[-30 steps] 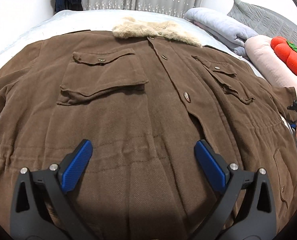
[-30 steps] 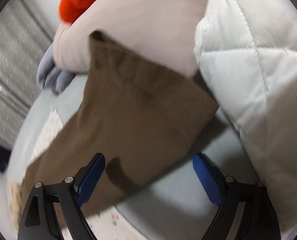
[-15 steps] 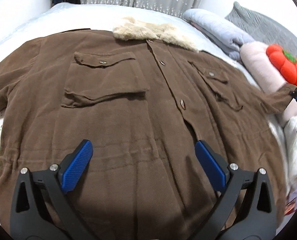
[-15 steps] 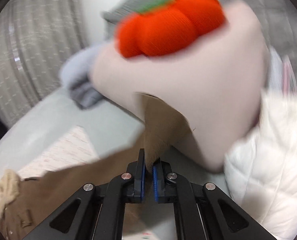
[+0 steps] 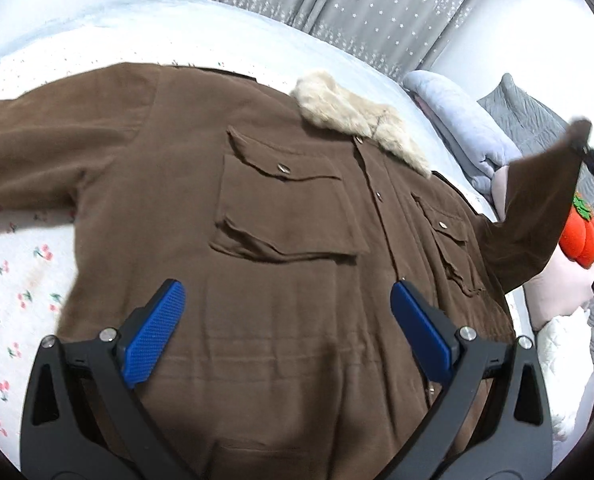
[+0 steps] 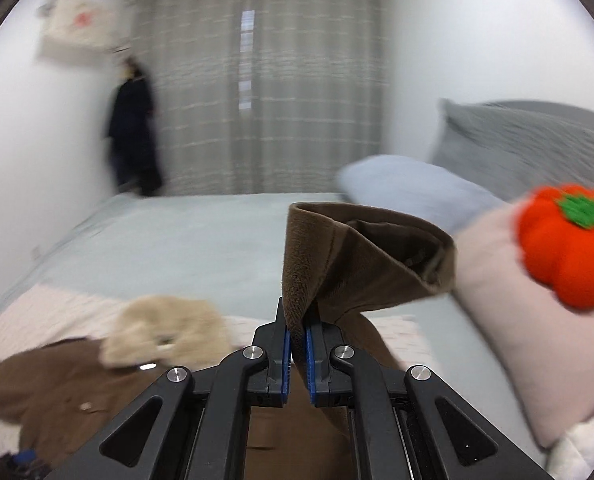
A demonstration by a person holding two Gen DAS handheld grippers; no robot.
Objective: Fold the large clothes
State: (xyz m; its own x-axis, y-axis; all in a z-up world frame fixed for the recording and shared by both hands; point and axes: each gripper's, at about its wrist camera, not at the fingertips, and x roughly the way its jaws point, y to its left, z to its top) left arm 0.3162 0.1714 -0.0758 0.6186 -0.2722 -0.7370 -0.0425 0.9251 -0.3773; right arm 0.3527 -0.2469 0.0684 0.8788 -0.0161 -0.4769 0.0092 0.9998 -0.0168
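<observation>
A large brown jacket (image 5: 289, 240) with a beige fur collar (image 5: 361, 120) lies front up on the bed, one sleeve stretched out to the left. My left gripper (image 5: 285, 320) is open and empty, hovering over the jacket's lower front. My right gripper (image 6: 296, 340) is shut on the cuff of the jacket's right sleeve (image 6: 361, 256) and holds it lifted off the bed. In the left wrist view that raised sleeve (image 5: 537, 208) hangs at the right, with the right gripper (image 5: 585, 148) at its tip.
The bed (image 5: 29, 264) has a white cherry-print sheet. A pink cushion (image 6: 509, 320) with an orange pumpkin plush (image 6: 569, 248), a light blue blanket (image 5: 465, 128) and a grey pillow (image 6: 529, 140) are piled at the right. Grey curtains (image 6: 257, 80) hang behind.
My right gripper, open around the sleeve a second ago, closed on the cuff and has lifted it up off the bed. My left gripper has shifted left over the jacket, still open.
</observation>
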